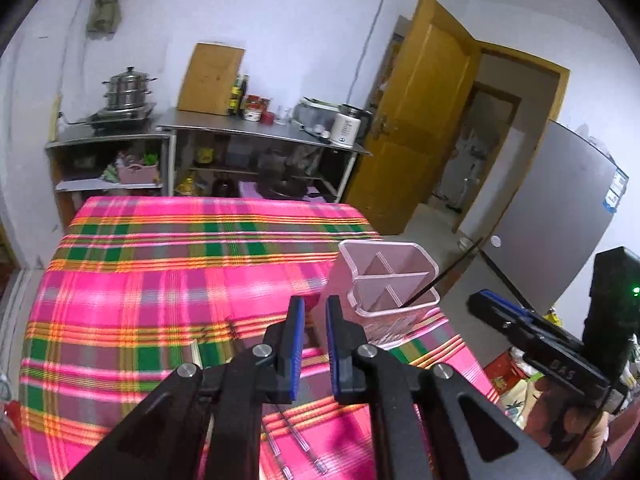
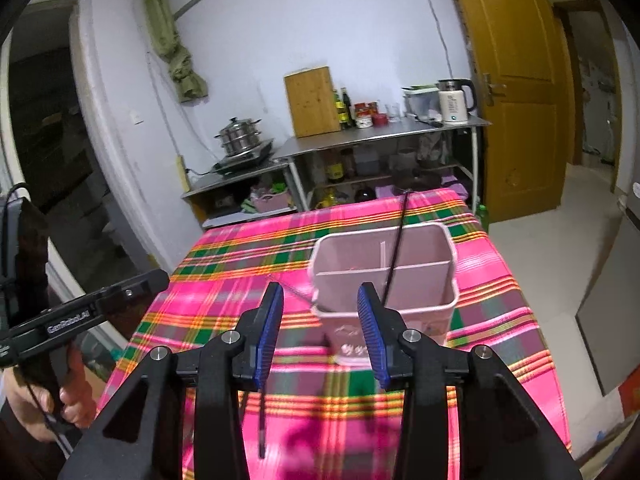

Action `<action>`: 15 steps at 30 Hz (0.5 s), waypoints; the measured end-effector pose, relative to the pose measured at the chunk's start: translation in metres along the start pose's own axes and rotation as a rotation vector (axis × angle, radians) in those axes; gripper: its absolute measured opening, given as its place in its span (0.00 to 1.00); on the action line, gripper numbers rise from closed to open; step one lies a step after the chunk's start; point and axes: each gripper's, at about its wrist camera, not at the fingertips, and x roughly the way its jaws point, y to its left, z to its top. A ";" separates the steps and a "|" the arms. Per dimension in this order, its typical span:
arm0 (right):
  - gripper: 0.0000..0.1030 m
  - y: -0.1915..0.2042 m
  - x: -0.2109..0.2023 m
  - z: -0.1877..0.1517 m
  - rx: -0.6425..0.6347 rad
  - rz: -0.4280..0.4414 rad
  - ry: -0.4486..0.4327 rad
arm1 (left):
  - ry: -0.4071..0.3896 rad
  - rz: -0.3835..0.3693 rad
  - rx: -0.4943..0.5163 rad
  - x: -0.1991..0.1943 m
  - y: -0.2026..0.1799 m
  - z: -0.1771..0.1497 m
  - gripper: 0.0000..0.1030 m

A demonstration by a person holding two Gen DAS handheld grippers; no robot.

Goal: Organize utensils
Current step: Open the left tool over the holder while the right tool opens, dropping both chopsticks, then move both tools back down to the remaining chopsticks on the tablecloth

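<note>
Four compartments divide the pale pink utensil holder (image 2: pixel 384 276), a translucent plastic box with rounded corners and thin inner walls that cross; it stands upright on the surface (image 1: pixel 160 264), which is draped in a bright pink cloth checked with green and orange stripes; in the left wrist view it sits near the cloth's right edge. One slim dark chopstick (image 2: pixel 397 248) leans in a compartment of the holder, its upper end rising above the rim and tilting toward the far side; a printed mark shows on the holder's near face, too blurred to read. Another dark stick (image 2: pixel 261 428) lies flat on the cloth, showing below the right hand-held gripper (image 2: pixel 320 312); in the left wrist view a few clear-handled utensils (image 1: pixel 296 444) lie on the cloth under the left hand-held gripper (image 1: pixel 316 312), possibly more chopsticks, though blur hides their ends. The left hand-held gripper has its blue-padded fingers nearly together, a narrow slit between them, holding nothing; it hovers just short of the holder. The right hand-held gripper has its jaws spread wide and empty, the holder seen between and beyond them, apart from the pads. Each view shows the other hand-held gripper at its edge, gripped by a hand (image 2: pixel 72 400).
</note>
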 end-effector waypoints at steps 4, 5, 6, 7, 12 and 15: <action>0.39 0.019 -0.004 -0.017 -0.034 0.028 0.010 | -0.005 0.040 -0.025 -0.017 0.018 -0.021 0.10; 0.39 0.023 -0.004 -0.021 -0.043 0.037 0.015 | -0.004 0.057 -0.028 -0.020 0.023 -0.027 0.10; 0.39 0.026 -0.004 -0.024 -0.049 0.044 0.019 | -0.003 0.072 -0.030 -0.022 0.027 -0.032 0.10; 0.38 0.030 -0.004 -0.029 -0.056 0.049 0.025 | -0.001 0.082 -0.032 -0.025 0.030 -0.037 0.10; 0.38 0.043 0.006 -0.046 -0.076 0.076 0.059 | 0.023 0.105 -0.045 -0.028 0.049 -0.061 0.10; 0.36 0.047 0.013 -0.055 -0.081 0.085 0.082 | 0.047 0.118 -0.056 -0.022 0.059 -0.070 0.10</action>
